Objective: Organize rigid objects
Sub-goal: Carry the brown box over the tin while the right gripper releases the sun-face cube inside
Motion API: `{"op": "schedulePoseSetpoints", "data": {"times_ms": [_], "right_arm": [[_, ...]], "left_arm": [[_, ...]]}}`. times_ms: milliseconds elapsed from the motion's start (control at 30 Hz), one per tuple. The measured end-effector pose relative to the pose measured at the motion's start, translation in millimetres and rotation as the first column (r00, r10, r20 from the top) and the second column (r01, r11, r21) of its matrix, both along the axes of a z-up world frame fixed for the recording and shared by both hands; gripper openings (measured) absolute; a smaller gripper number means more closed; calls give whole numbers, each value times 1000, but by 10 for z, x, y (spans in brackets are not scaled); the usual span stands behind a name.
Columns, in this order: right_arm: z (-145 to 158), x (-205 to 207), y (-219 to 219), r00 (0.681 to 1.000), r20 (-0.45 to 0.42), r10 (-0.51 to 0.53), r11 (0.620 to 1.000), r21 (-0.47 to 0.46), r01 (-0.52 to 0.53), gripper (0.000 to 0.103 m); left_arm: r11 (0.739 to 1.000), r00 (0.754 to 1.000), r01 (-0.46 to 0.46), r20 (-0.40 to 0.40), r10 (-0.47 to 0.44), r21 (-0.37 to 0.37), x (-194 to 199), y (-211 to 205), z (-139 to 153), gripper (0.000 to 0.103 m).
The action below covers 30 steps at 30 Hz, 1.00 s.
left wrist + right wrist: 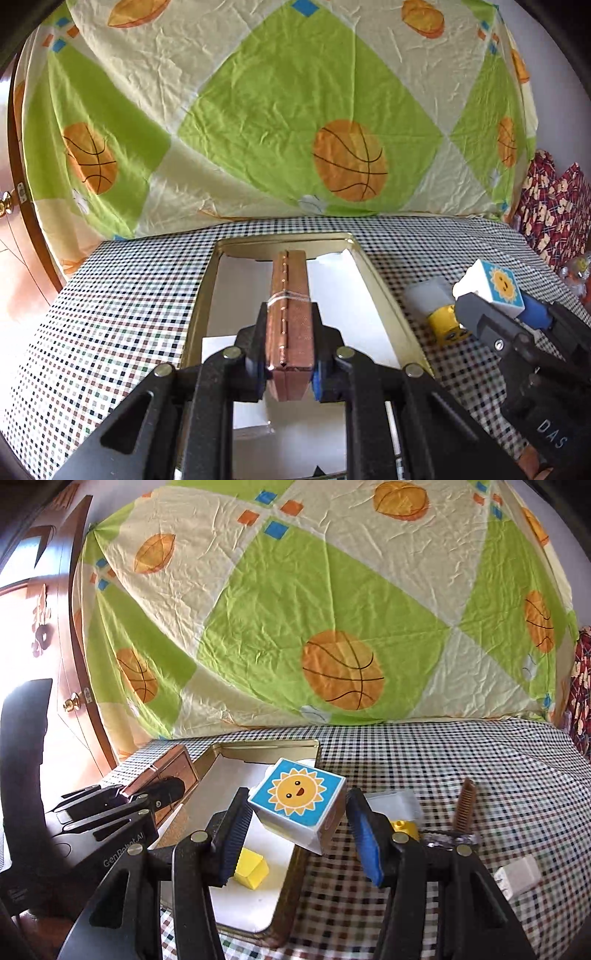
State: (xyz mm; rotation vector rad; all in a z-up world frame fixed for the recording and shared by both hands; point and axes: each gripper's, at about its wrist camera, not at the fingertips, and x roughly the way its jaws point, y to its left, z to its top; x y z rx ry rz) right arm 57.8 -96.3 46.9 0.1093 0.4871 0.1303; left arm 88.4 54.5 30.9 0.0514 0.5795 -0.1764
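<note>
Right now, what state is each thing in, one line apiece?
Left gripper: shut on the copper-brown case, held above the tin.
Right gripper: shut on the sun block, tilted.
Gold tin: open, paper-lined.
Yellow block: lying in the tin.
Comb: standing upright.

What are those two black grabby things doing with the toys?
Someone is tidying toys into a gold tin on the checkered table. The left tool is pinching a flat brown case above the tin. The right tool holds a white block with a smiling sun. A yellow block already sits inside.
</note>
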Motion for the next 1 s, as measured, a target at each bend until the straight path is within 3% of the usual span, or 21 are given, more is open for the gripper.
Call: {"op": "schedulePoseSetpoints", "data": {"times_ms": [433, 733, 1000], "right_arm": [[-291, 412, 192, 996, -88, 4, 999, -39, -7, 55], [-438, 529, 299, 997, -80, -4, 993, -118, -5, 55], [-481, 654, 299, 995, -103, 8, 993, -120, -20, 55]], "left_arm": [[999, 999, -24, -38, 25, 22, 288, 45, -202, 15], [998, 998, -53, -31, 55, 46, 401, 49, -284, 15], [995, 997, -70, -19, 71, 68, 458, 33, -340, 15]]}}
